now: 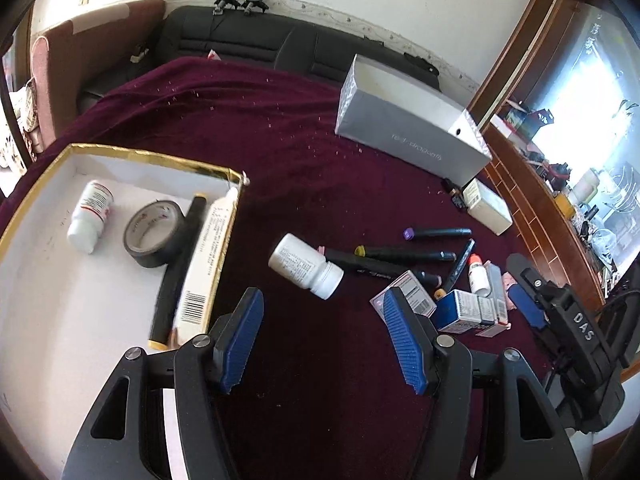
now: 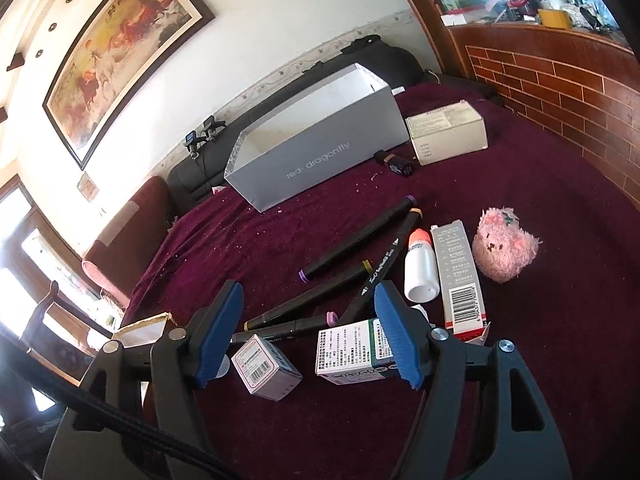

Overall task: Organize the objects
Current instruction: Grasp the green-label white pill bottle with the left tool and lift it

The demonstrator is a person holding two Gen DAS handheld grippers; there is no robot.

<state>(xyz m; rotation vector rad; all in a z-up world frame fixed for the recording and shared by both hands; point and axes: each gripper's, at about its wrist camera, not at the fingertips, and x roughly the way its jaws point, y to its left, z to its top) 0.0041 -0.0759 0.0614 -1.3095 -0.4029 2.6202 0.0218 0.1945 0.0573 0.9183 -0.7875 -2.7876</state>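
- Left wrist view: the left gripper (image 1: 322, 336) hangs over the maroon cloth (image 1: 280, 152) with its jaws apart and nothing between them. Just ahead lies a white pill bottle (image 1: 306, 266) on its side, near the right wall of the gold-rimmed tray (image 1: 36, 208).
- That tray, at the cloth's left edge, already holds a second white bottle (image 1: 90, 216), a roll of dark tape (image 1: 154, 234), a black marker (image 1: 178, 264) and a long white carton (image 1: 208, 264).
- I judge the loose bottle light, rigid and smooth, so it may roll; best taken across its body, not the cap.
- The right gripper (image 1: 532, 300) shows at the right, over the clutter of markers and small boxes.
- Right wrist view: the right gripper (image 2: 310, 334) has its jaws apart, empty, above a small white cube box (image 2: 266, 368) and a printed medicine box (image 2: 350, 350), which its right finger partly covers.
- Both boxes look like light card, crushable, so a gentle pinch on flat opposite faces suits them.
- Beyond lie the black markers (image 2: 360, 236), a dropper bottle (image 2: 420, 268), a tall barcoded carton (image 2: 460, 276) and a soft pink plush (image 2: 506, 250).
- The open grey shoebox (image 2: 320, 152) stands near the far edge.
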